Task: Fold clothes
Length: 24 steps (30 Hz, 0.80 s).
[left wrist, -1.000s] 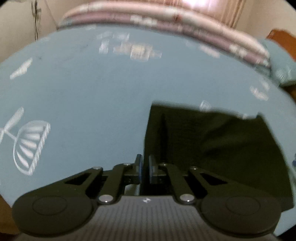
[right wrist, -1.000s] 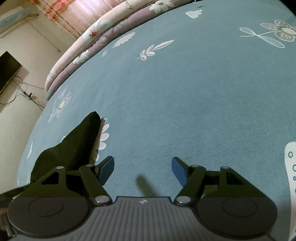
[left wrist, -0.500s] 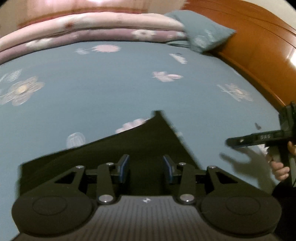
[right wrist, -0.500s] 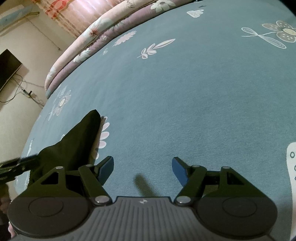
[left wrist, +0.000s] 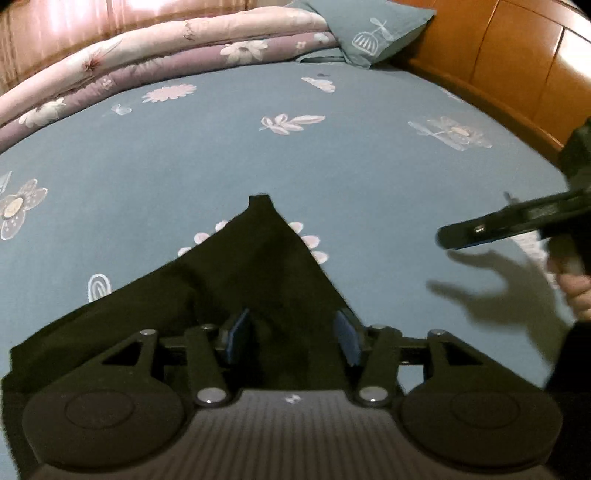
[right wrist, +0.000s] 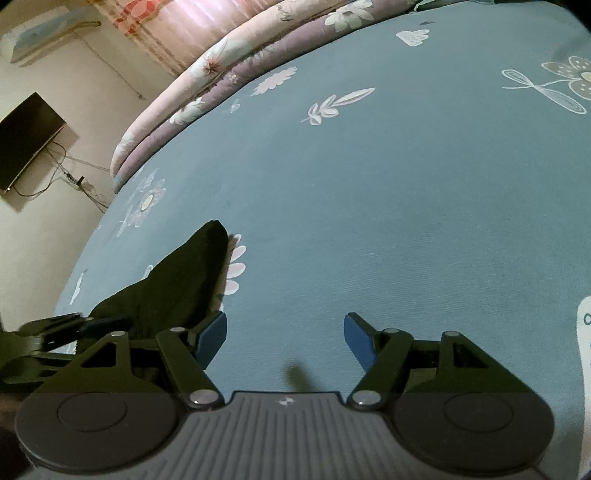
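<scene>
A black garment (left wrist: 236, 288) lies folded flat on the blue flowered bed sheet (left wrist: 258, 155), one corner pointing away. My left gripper (left wrist: 291, 336) is open just above the garment's near part, empty. In the right wrist view the garment (right wrist: 177, 288) lies at the lower left. My right gripper (right wrist: 284, 339) is open and empty over bare sheet to the right of the garment. The right gripper also shows at the right edge of the left wrist view (left wrist: 517, 218). The left gripper shows at the left edge of the right wrist view (right wrist: 74, 328).
A rolled pink and purple quilt (left wrist: 155, 62) lies along the far side of the bed. A blue pillow (left wrist: 369, 33) rests against the wooden headboard (left wrist: 517, 74) at the right. A TV (right wrist: 26, 140) hangs on the wall beyond the bed's left edge.
My left gripper has opened from shut and swung round over the black garment, now facing the headboard. My right gripper has stayed open and nearly still.
</scene>
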Available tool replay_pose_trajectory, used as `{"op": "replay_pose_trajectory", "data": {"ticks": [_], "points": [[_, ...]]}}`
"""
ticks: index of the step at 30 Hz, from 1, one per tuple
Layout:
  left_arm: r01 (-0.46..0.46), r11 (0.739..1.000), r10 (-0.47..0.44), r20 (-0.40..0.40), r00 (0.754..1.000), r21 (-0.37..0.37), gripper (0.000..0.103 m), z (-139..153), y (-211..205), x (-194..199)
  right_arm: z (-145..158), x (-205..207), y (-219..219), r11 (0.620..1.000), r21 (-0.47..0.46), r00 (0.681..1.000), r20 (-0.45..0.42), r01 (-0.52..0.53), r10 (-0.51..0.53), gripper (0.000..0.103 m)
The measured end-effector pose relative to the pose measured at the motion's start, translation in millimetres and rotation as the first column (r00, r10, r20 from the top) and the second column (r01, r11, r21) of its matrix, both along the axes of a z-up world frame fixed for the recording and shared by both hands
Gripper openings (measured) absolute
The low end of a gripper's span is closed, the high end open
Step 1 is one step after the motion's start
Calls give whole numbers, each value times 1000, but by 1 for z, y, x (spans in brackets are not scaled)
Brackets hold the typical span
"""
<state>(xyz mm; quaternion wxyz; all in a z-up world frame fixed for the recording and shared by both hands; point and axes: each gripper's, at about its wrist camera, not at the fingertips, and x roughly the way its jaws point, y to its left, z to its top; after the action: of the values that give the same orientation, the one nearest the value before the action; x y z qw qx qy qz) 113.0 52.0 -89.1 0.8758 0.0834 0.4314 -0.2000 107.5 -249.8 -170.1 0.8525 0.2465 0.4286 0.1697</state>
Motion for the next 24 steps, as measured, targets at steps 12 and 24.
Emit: {"op": "replay_pose_trajectory", "data": {"ticks": [12, 24], "points": [[135, 987, -122, -139, 983, 86, 75, -37, -38, -26, 4, -5, 10, 999, 2, 999, 14, -32, 32, 75], [-28, 999, 32, -91, 995, 44, 77, -13, 27, -16, 23, -63, 70, 954, -231, 970, 103, -194, 222, 80]]}}
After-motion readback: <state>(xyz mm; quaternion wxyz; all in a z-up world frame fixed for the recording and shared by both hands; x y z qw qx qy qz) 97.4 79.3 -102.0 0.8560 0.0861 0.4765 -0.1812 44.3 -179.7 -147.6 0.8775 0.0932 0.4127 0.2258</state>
